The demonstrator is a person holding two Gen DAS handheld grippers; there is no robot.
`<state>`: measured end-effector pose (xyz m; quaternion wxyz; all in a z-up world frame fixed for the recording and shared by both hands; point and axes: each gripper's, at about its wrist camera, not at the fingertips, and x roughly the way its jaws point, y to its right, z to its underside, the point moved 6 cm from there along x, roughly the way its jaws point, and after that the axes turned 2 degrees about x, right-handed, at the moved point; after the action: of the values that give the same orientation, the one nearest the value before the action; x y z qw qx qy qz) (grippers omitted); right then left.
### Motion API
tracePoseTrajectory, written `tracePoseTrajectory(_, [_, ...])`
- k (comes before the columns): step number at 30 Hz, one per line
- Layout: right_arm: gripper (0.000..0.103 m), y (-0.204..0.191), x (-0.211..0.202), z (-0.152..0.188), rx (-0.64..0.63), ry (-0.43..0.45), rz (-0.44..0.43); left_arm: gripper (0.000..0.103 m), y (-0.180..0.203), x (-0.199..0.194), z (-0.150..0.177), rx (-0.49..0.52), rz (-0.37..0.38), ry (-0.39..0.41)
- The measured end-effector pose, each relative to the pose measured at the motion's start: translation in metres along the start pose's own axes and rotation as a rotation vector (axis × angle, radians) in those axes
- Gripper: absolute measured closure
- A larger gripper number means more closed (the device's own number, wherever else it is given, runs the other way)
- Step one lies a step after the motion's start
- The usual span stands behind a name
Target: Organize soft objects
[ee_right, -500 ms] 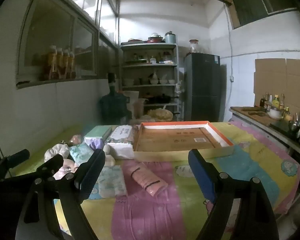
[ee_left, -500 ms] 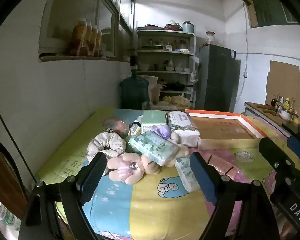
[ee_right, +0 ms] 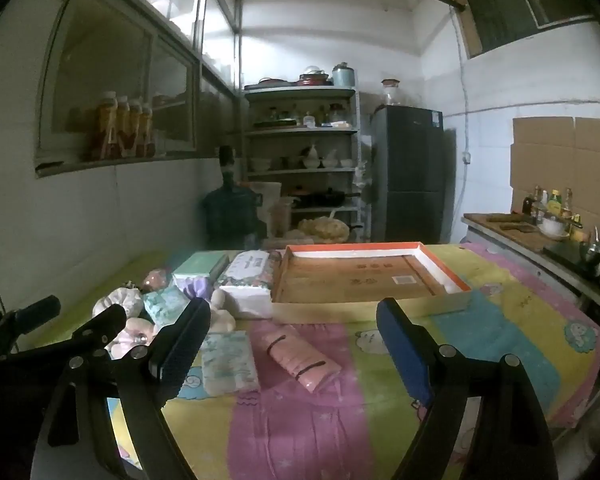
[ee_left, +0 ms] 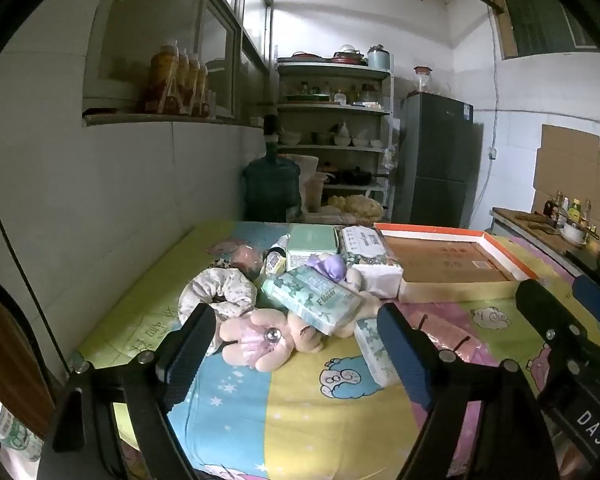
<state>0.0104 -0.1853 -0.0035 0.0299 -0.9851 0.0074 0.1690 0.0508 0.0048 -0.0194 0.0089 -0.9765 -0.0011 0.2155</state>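
Observation:
A heap of soft things lies on the patterned cloth: a pink plush toy (ee_left: pixel 260 340), a floral neck pillow (ee_left: pixel 220 292), a green tissue pack (ee_left: pixel 312 296) on top, and a second tissue pack (ee_right: pixel 228 362) flat on the cloth. A rolled pink cloth (ee_right: pixel 302 358) lies beside that pack. An orange-rimmed shallow cardboard box (ee_right: pixel 440 270) stands behind them, with nothing in it. My left gripper (ee_left: pixel 296 356) hovers open just short of the plush toy. Above the pink roll, my right gripper (ee_right: pixel 292 344) is open too. Neither holds anything.
A mint box (ee_right: pixel 200 266), wrapped tissue packs (ee_right: pixel 248 268) and a white block (ee_right: pixel 246 300) sit near the cardboard box. Behind the table are a water jug (ee_left: pixel 272 190), shelves (ee_left: pixel 332 128) and a dark fridge (ee_left: pixel 436 160). A counter (ee_right: pixel 512 232) with bottles runs along the right.

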Motion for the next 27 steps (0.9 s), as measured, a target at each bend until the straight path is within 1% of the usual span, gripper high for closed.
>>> tracePoseTrajectory(27, [0.017, -0.015, 0.003, 0.003, -0.008, -0.009, -0.03, 0.02, -0.004, 0.004, 0.003, -0.005, 0.0, -0.001])
